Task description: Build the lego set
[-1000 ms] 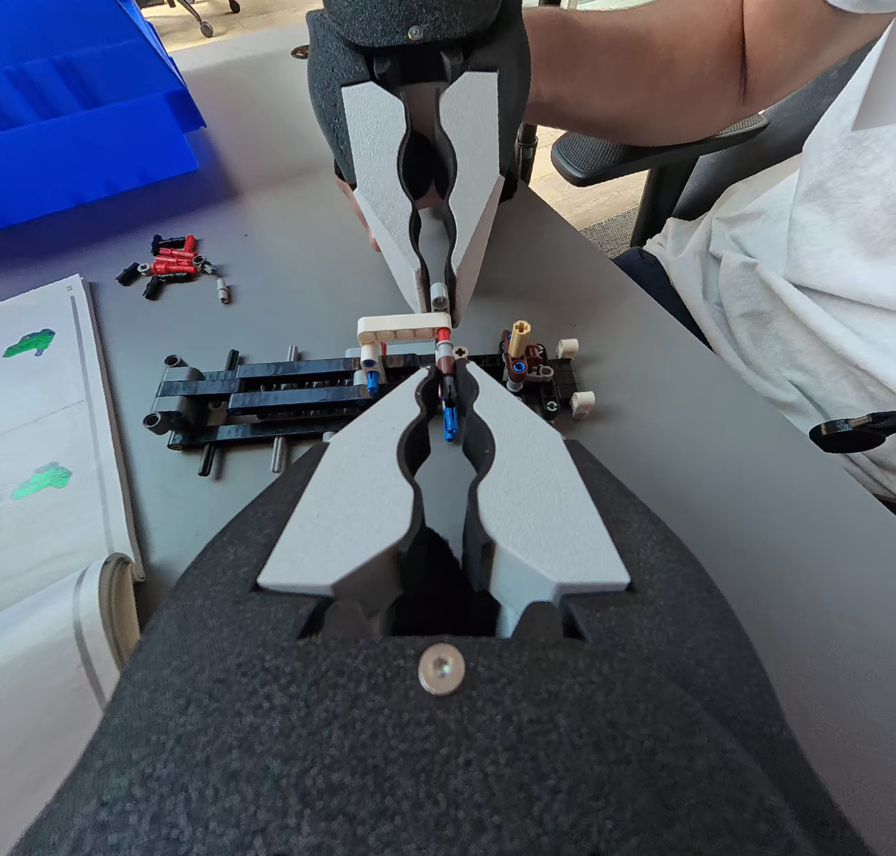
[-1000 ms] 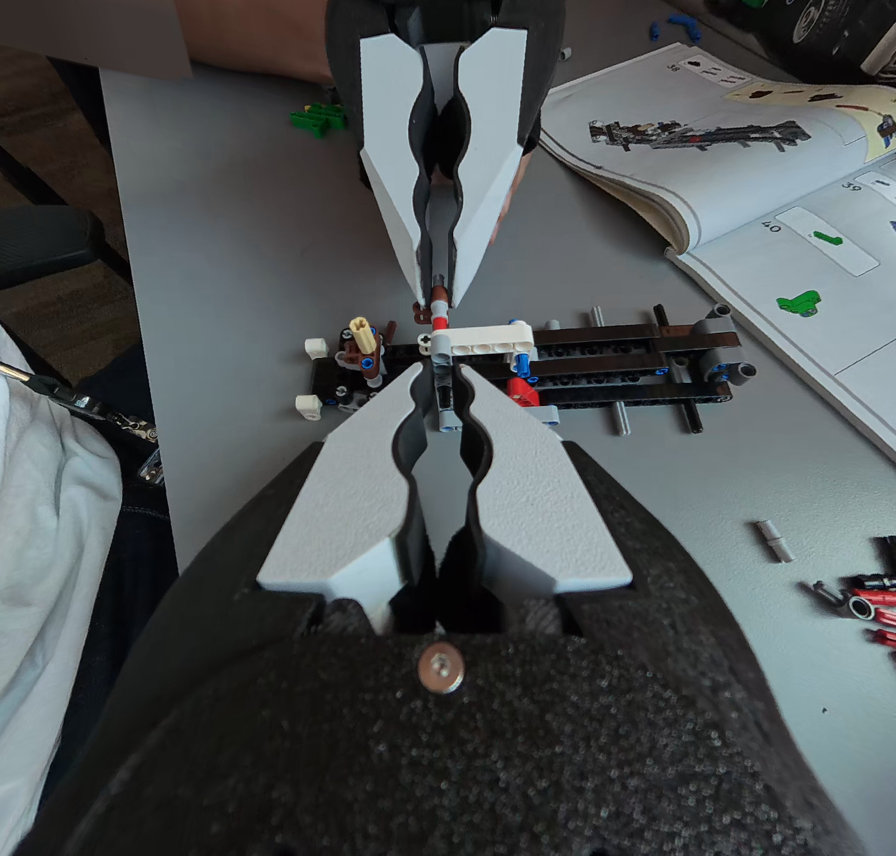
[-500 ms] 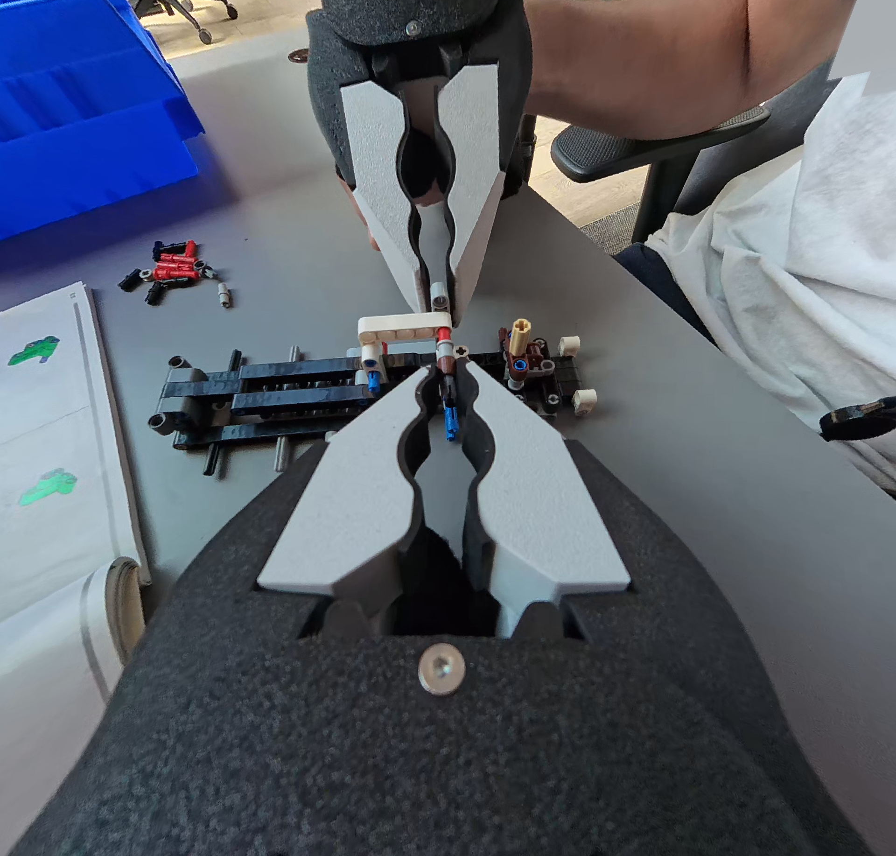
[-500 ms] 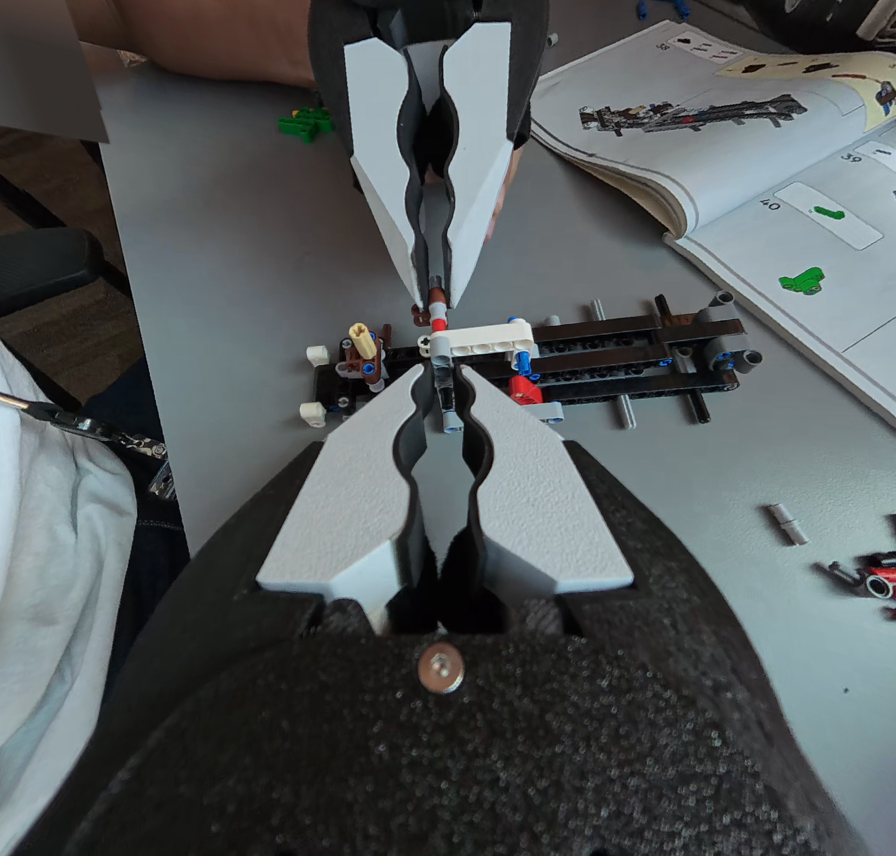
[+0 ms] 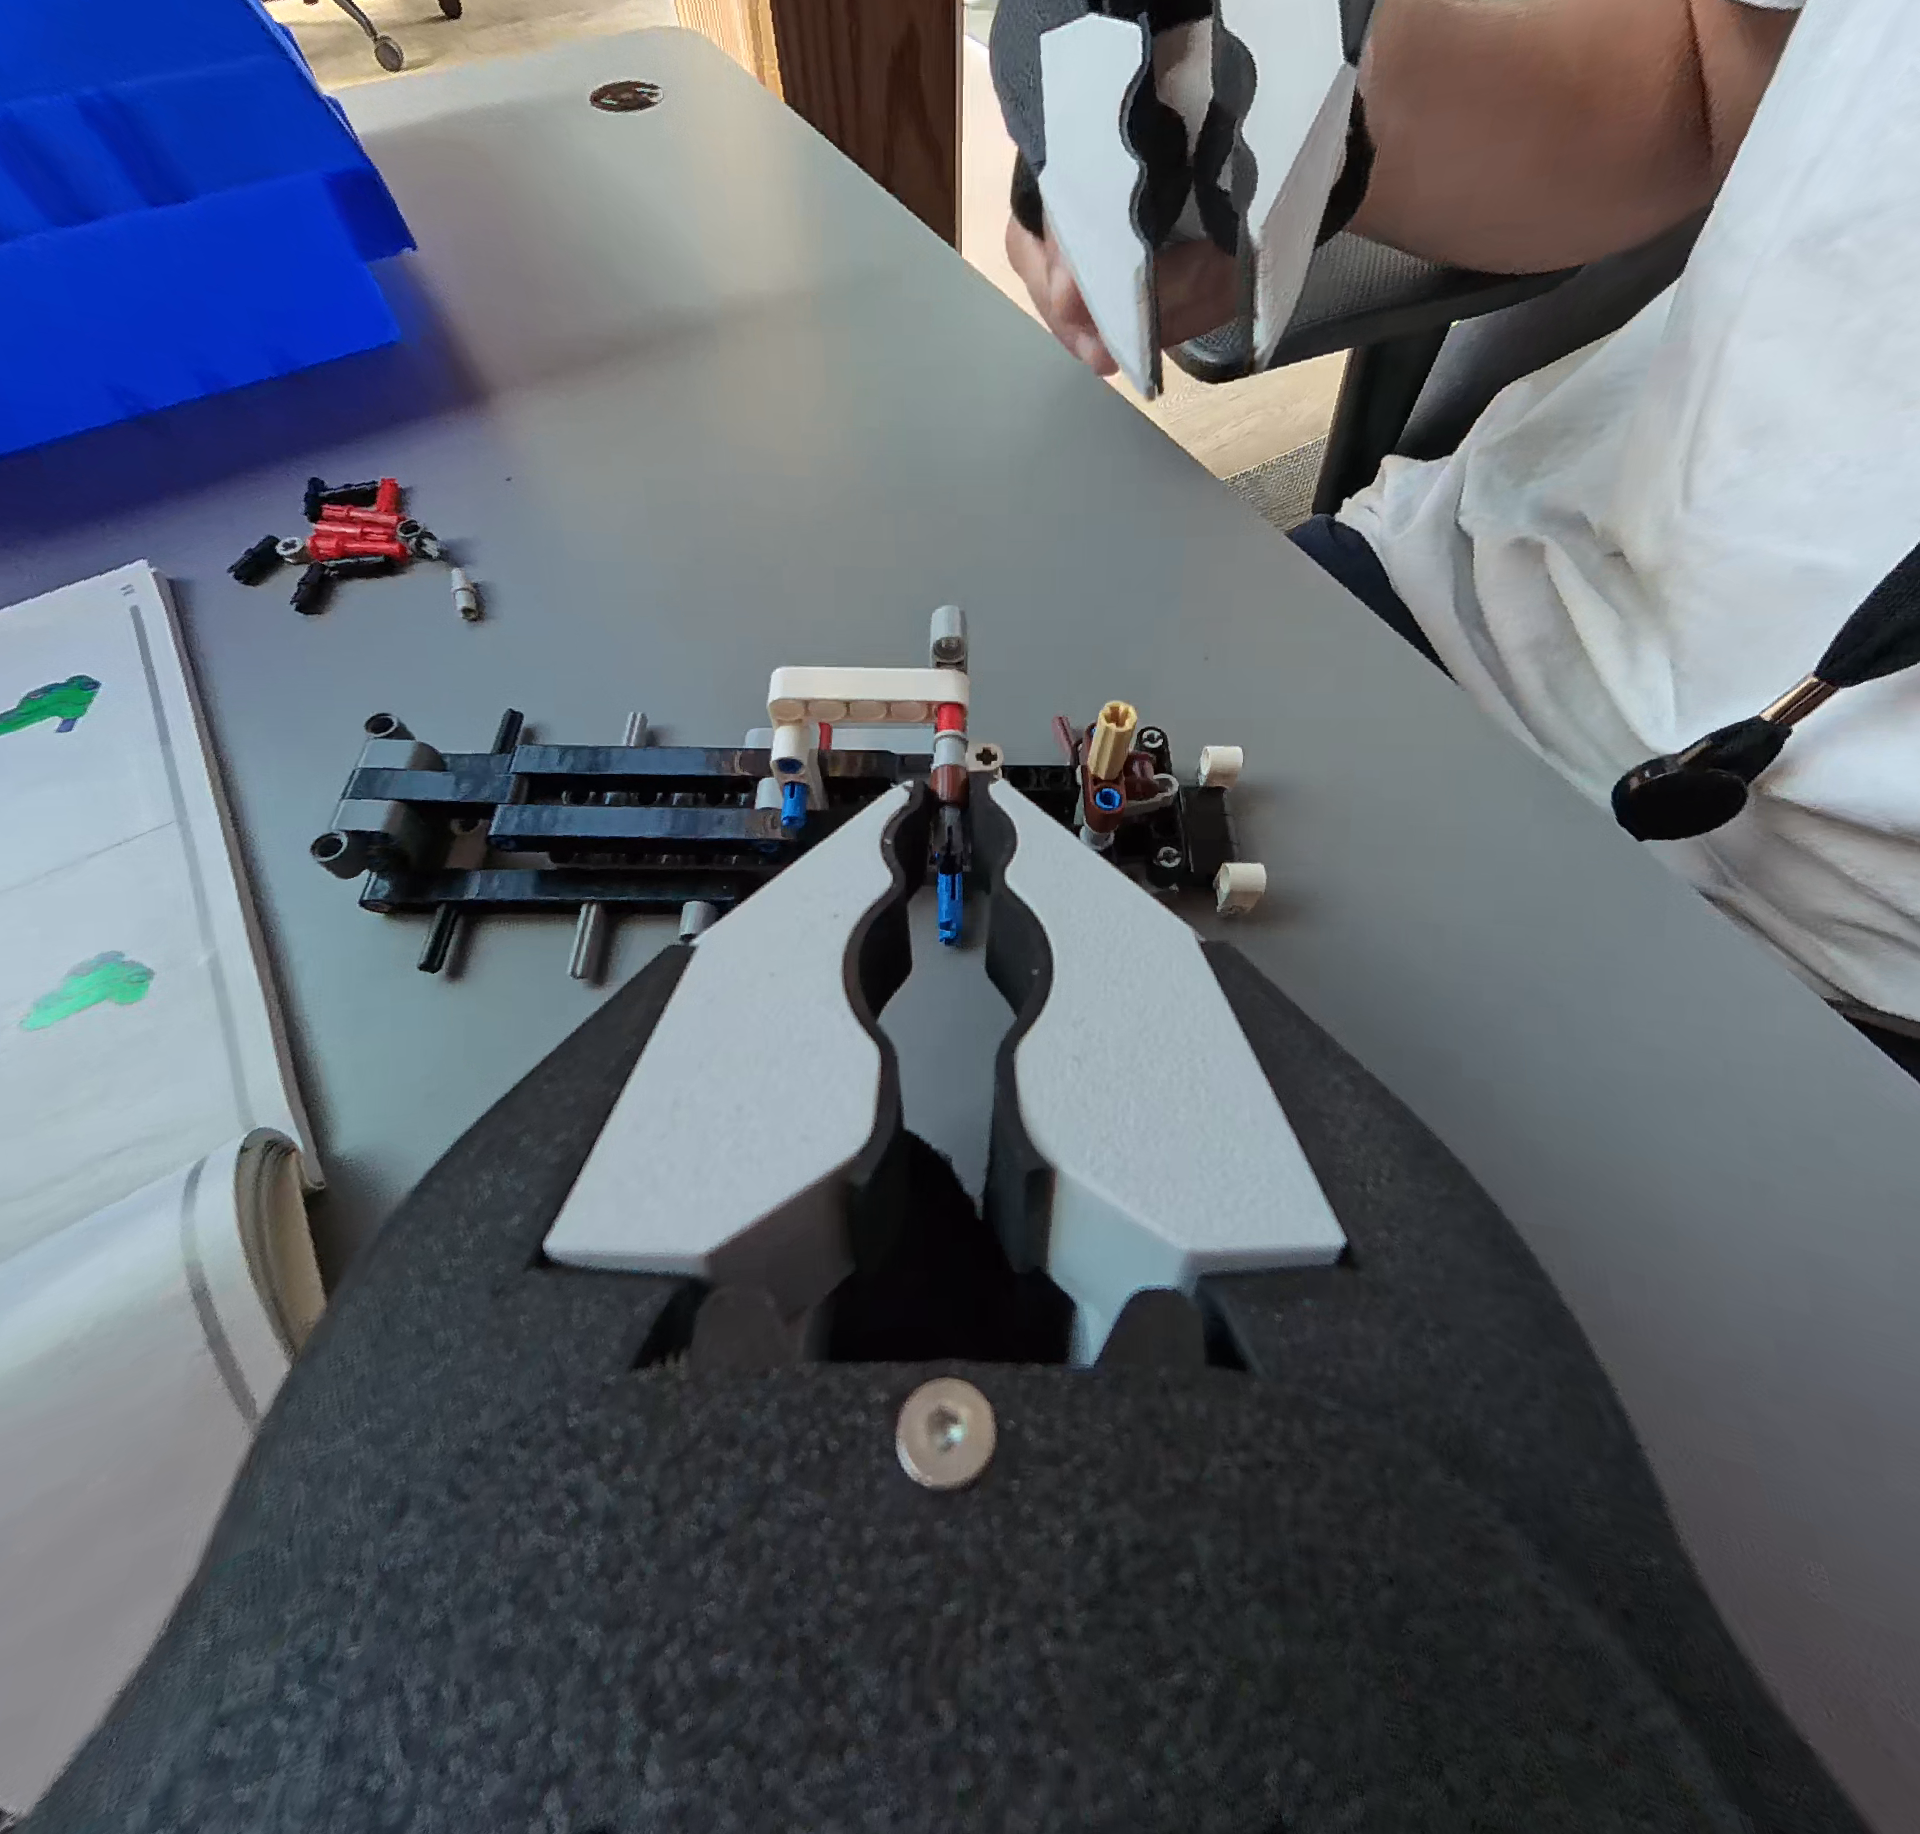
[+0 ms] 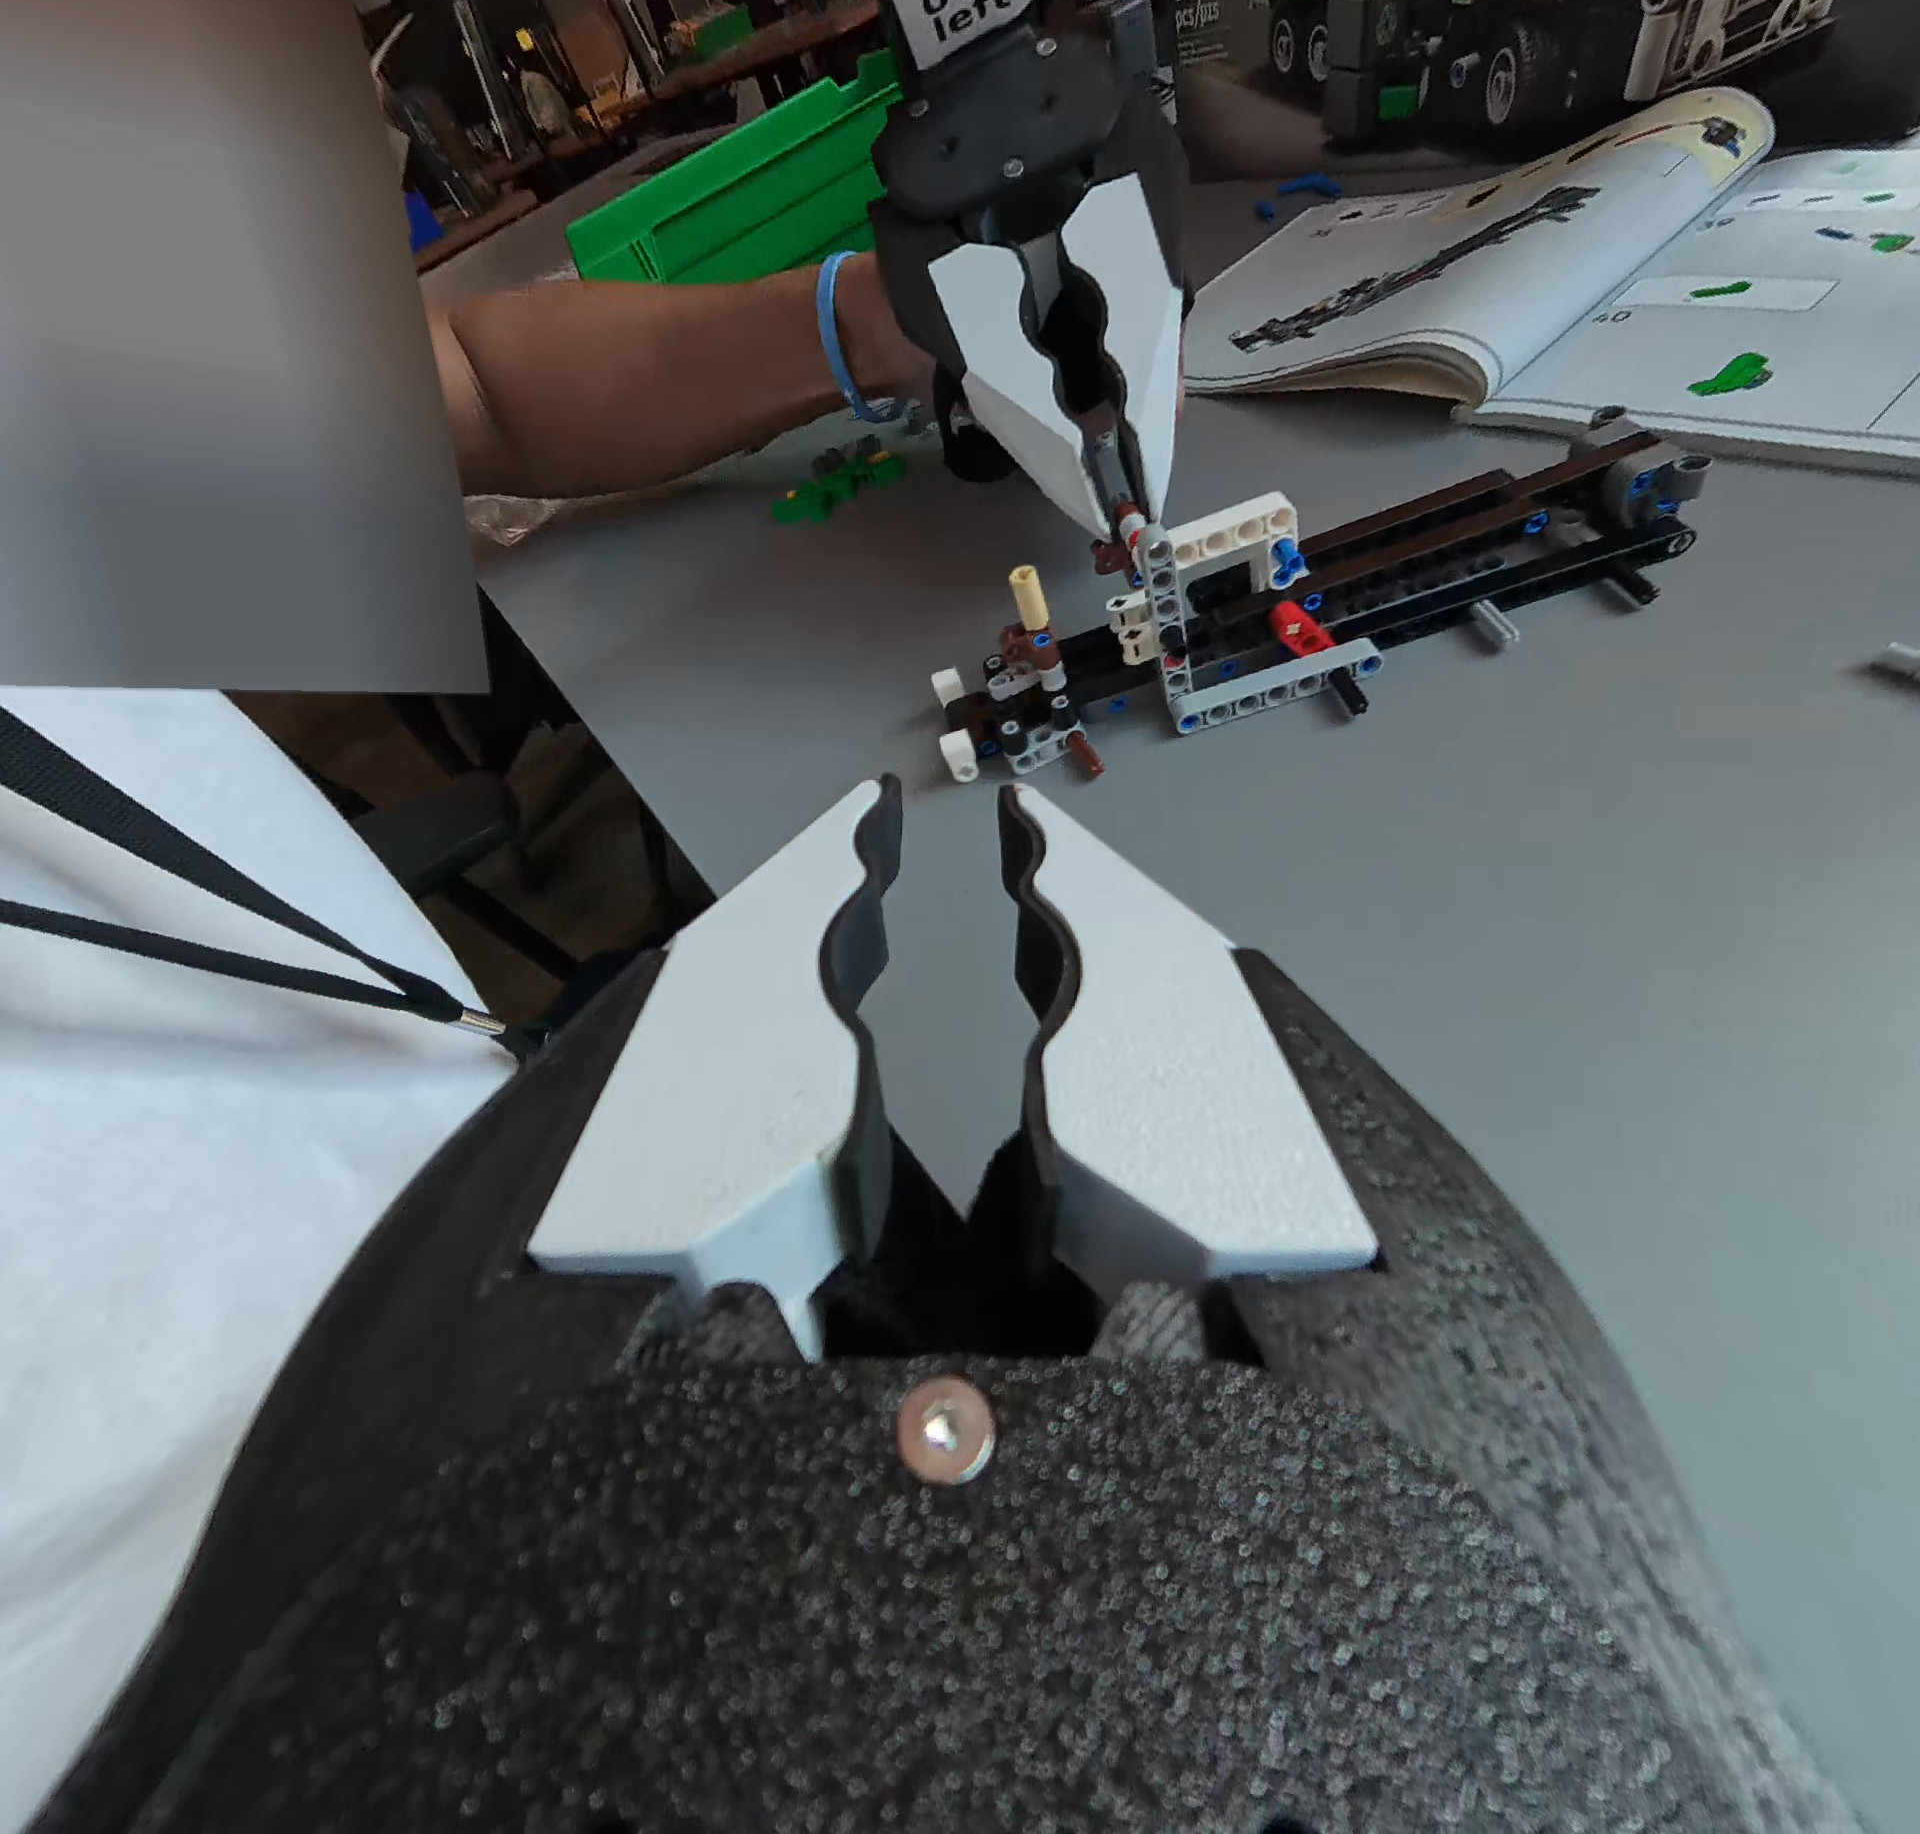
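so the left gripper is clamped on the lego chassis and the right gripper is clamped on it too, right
Only half right. The left gripper is shut on the lego chassis, but the right gripper is open, empty and clear of the model, as the right wrist view shows.

Your smooth grey table (image 5: 665, 350) carries a long black beam assembly (image 5: 623, 818), open white instruction booklet (image 6: 1621, 257), loose red-and-black pins (image 5: 348, 537), blue plastic bins (image 5: 177, 226).
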The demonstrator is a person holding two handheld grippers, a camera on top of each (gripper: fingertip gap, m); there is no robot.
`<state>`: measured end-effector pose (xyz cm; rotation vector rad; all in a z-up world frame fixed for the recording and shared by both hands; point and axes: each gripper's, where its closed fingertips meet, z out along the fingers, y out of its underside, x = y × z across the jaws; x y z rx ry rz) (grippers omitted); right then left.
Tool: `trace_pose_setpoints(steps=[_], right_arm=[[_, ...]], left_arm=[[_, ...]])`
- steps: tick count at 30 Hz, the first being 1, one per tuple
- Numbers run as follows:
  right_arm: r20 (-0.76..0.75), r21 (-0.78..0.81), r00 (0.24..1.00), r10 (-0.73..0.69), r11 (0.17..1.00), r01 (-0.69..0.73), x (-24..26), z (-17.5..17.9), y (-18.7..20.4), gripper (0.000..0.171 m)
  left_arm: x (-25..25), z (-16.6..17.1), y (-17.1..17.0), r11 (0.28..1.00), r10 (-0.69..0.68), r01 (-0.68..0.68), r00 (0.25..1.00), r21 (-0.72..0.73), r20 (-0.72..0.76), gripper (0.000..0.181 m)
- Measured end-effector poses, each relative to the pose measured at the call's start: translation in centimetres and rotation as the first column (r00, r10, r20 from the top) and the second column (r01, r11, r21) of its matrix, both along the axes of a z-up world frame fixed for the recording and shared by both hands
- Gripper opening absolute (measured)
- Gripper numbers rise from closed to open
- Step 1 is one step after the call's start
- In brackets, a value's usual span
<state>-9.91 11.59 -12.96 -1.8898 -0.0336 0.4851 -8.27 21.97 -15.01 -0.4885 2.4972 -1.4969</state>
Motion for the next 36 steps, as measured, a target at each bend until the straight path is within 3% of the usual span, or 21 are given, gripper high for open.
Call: trace_pose_setpoints(steps=[4,9,15,19,21,25,30,36], right_arm=[[0.021,0.001,0.999,-0.031,1.0,0.031,0.2,-1.2,-0.5,0.017],[0.017,0.016,0.999,-0.031,0.999,0.03,0.3,-1.6,-0.5,0.017],[0.241,0.07,0.97,0.016,0.997,-0.034,2.0,0.2,0.6,0.025],[0.378,-0.054,0.877,0.296,0.953,-0.298,1.3,-0.8,4.0,0.042],[0.44,-0.13,0.804,0.4,0.914,-0.384,1.9,-1.1,6.7,0.051],[0.467,-0.13,0.671,0.575,0.796,-0.591,1.9,0.6,10.6,0.057],[0.404,-0.241,0.541,0.737,0.657,-0.715,1.2,-0.3,12.7,0.064],[0.329,-0.248,0.49,0.807,0.575,-0.78,-0.3,-1.9,15.5,0.071]], left_arm=[[0.0,-0.1,0.4,0.998,0.012,-0.009,0.999,0.06,-0.044,0.007],[0.1,-0.2,1.8,0.986,0.132,-0.119,0.985,0.114,-0.108,0.022],[0.0,-0.1,3.5,0.94,0.335,-0.325,0.937,0.108,-0.099,0.028],[-0.2,-0.1,4.0,0.944,0.315,-0.308,0.948,0.117,-0.051,0.026],[-0.2,-0.2,4.0,0.952,0.297,-0.287,0.951,0.105,-0.092,0.028],[0.1,-0.4,4.8,0.936,0.352,-0.337,0.915,0.107,-0.198,0.035],[-0.1,0.0,5.8,0.892,0.448,-0.436,0.888,0.121,-0.101,0.026],[-0.9,-0.1,7.0,0.859,0.511,-0.511,0.853,0.026,-0.109,0.027]])
